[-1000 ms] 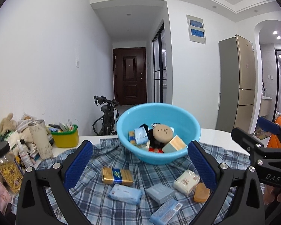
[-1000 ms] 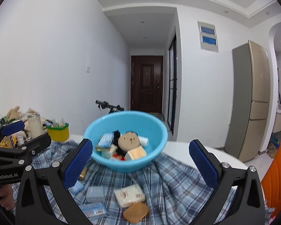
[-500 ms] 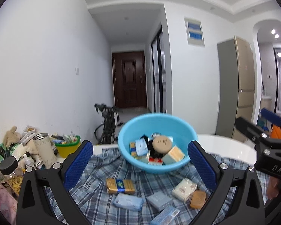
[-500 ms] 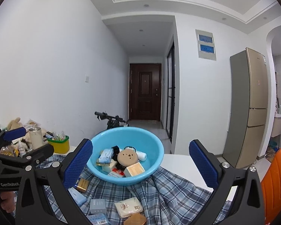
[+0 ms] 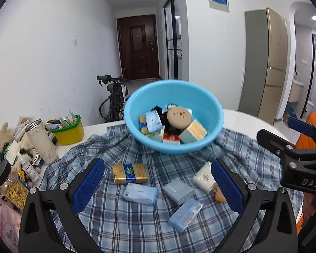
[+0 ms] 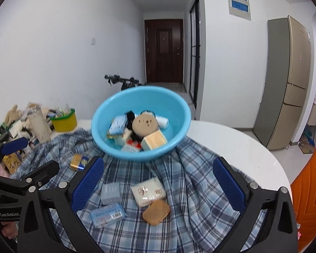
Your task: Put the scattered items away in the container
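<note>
A light blue basin (image 5: 208,113) (image 6: 177,113) sits on a plaid cloth and holds a round tan plush face (image 5: 178,117), small boxes and packets. In front of it lie a gold pack (image 5: 129,173), a pale blue packet (image 5: 140,194), a grey box (image 5: 178,191) (image 6: 110,193), a blue barcode pack (image 5: 185,211) (image 6: 107,214), a white pouch (image 5: 204,178) (image 6: 148,190) and a brown biscuit (image 6: 156,211). My left gripper (image 5: 157,187) hovers open over the packets. Above the white pouch and grey box my right gripper (image 6: 158,186) is open too.
At the left of the table stand a yellow-green tub (image 5: 70,131), a steel tumbler (image 5: 41,142), a black-lidded jar (image 5: 9,184) and plush toys. An orange chair (image 6: 309,191) is at the right edge. A bicycle (image 5: 113,97) leans behind the table.
Both grippers have tilted down and come closer to the table; the loose items and the basin now sit higher and larger in view. Nothing was picked up.
</note>
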